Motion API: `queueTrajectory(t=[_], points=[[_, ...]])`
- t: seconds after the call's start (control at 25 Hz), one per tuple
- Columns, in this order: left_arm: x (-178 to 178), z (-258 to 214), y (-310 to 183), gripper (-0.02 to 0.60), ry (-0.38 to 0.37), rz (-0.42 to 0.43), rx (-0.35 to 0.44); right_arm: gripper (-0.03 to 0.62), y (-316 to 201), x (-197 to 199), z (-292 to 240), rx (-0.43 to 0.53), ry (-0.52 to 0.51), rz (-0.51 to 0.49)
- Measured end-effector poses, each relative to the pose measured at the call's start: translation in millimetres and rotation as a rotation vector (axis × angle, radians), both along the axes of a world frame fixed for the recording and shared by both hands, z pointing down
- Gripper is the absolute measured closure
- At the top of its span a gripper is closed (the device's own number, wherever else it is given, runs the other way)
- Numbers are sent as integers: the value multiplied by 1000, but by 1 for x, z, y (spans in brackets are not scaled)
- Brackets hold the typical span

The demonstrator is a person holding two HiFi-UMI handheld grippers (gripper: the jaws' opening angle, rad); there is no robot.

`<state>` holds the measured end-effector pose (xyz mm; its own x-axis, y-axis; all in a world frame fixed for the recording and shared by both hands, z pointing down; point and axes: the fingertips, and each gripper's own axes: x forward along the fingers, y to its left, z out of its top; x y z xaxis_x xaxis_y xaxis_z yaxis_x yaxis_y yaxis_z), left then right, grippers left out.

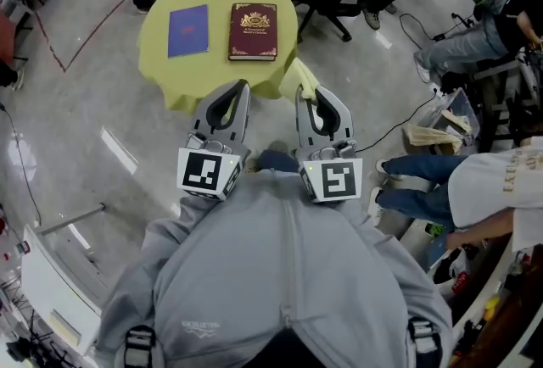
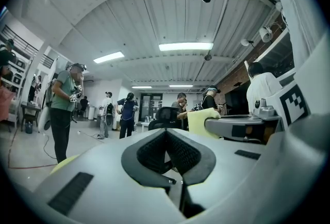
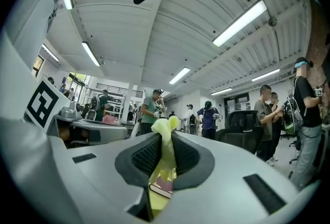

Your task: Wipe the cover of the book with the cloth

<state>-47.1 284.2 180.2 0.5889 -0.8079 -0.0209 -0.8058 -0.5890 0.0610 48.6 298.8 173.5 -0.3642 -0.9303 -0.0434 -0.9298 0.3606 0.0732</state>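
The right gripper (image 1: 304,92) was clamped on a yellow cloth (image 1: 305,75), with a tuft poking past its closed tips and the rest hanging below. The left gripper (image 1: 241,86) was closed on nothing. Both were raised in front of the person, short of the round yellow surface (image 1: 174,82). A maroon book (image 1: 253,31) lay flat there, cover up, its long axis running away from the person. It was ahead and left of the cloth, almost straight ahead of the left gripper. A blue book (image 1: 188,30) lay just beside it, apart. The cloth would probably need carrying forward, leftward and down onto the cover
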Motion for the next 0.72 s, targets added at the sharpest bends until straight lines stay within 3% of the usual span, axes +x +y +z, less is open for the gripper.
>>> queueTrajectory(t=[0.36, 0.72], points=[[7, 7, -28, 563, -1, 26, -10, 537, -28, 7, 7, -14, 4, 14], [4, 26, -95, 563, -6, -8, -32, 537, -104, 4, 29, -54, 1, -37]])
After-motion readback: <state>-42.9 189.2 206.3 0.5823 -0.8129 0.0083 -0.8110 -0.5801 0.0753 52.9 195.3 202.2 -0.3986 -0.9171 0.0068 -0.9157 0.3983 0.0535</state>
